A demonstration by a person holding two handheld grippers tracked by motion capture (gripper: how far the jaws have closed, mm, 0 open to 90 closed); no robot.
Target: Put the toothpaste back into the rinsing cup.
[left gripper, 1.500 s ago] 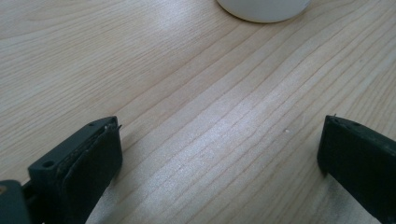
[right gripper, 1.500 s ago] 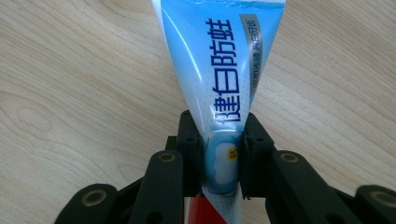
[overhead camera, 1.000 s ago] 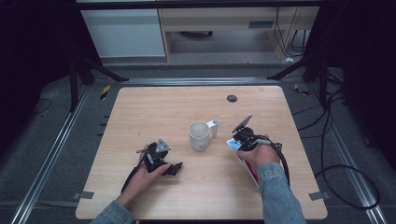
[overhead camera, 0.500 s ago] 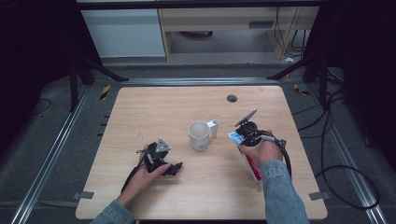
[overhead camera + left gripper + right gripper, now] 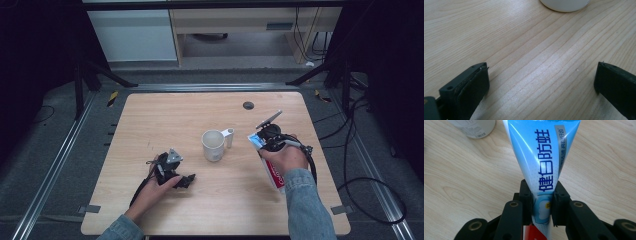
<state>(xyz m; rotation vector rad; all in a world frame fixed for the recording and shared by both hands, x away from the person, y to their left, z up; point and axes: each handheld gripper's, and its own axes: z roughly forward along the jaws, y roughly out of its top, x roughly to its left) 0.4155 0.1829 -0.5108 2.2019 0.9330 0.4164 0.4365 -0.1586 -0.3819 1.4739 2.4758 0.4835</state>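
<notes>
A white mug (image 5: 213,145) stands near the middle of the wooden table (image 5: 150,120), its handle toward the right. My right gripper (image 5: 267,141) is shut on a blue and white toothpaste tube (image 5: 541,157); in the right gripper view the tube runs up and away between the jaws, over the bare wood. In the high view the tube's red end (image 5: 274,175) sticks out under the hand, right of the mug. My left gripper (image 5: 186,181) rests low on the table at the front left, open, with only wood between its fingers (image 5: 464,87). The mug's base (image 5: 564,5) shows ahead of it.
A dark round grommet (image 5: 248,105) sits in the table's far right part. Cables trail off the right edge onto the floor. A white cabinet (image 5: 130,35) and a low shelf stand beyond the table's far edge.
My right gripper, with the toothpaste tube, has shifted a little to the right and away from the mug. The left gripper has stayed where it was.
</notes>
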